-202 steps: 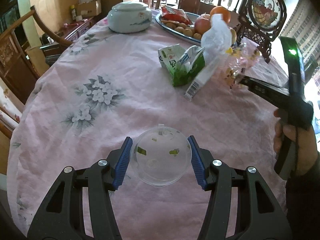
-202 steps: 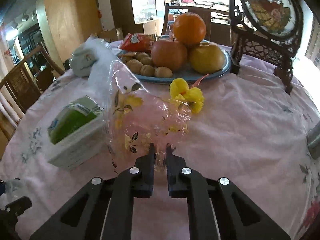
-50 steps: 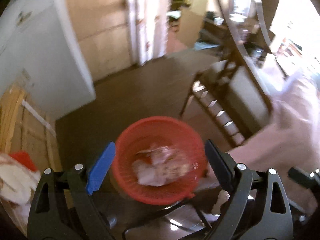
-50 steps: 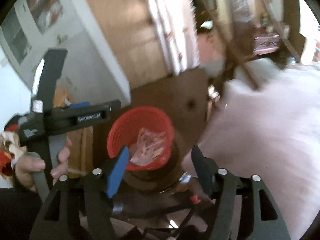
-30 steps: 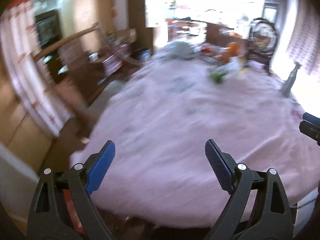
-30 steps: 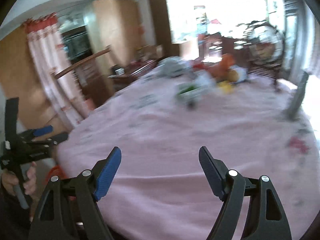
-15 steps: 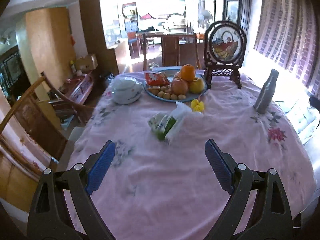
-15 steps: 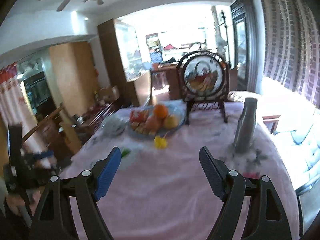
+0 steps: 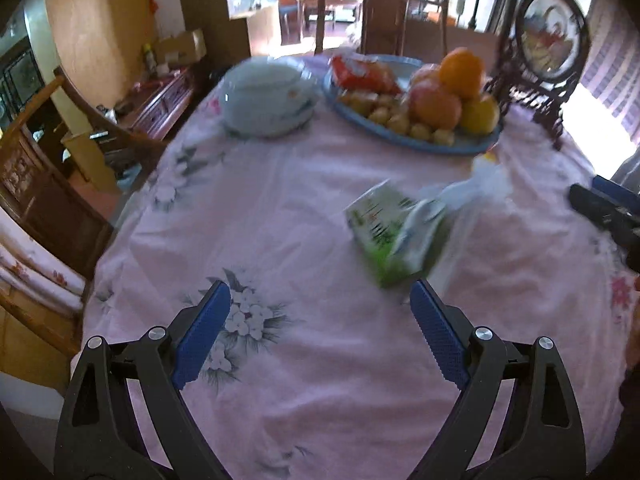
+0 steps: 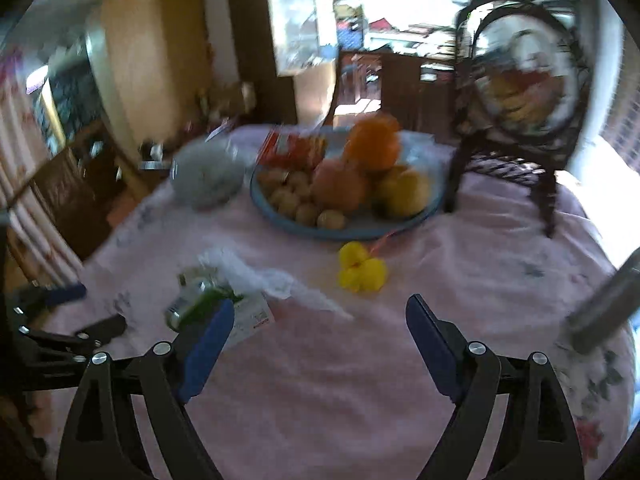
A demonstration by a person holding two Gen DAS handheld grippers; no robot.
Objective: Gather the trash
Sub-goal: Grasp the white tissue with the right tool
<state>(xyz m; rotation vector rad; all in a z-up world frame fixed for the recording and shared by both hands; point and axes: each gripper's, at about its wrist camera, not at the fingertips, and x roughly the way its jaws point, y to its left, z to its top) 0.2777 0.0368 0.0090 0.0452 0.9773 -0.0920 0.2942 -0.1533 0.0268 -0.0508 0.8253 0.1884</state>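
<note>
Both our grippers are spread wide and carry nothing: left gripper (image 9: 320, 336) hangs over the pink floral tablecloth (image 9: 280, 208), right gripper (image 10: 316, 340) over the same cloth from the other side. Remaining trash sits mid-table: a green-and-white carton (image 9: 394, 236) lying on its side, just ahead and right of the left gripper's right finger, with a crumpled clear plastic bag (image 9: 476, 188) touching it on its far right. In the right wrist view the carton (image 10: 200, 300) lies just past the left finger's blue pad, partly hidden by it, and the plastic bag (image 10: 260, 276) is draped over it. A small yellow item (image 10: 362, 268) lies on the cloth between the carton and the fruit plate (image 10: 352, 228); too blurred to say what it is. The plate holds an orange, other fruit, small brown nuts and a red snack packet. A lidded white ceramic pot (image 9: 266, 96) sits left of the plate, a round ornament on a dark wood stand (image 9: 548, 44) to its right. A metal bottle (image 10: 600, 308) shows at the right edge of the right view. Both views are motion-blurred.
</note>
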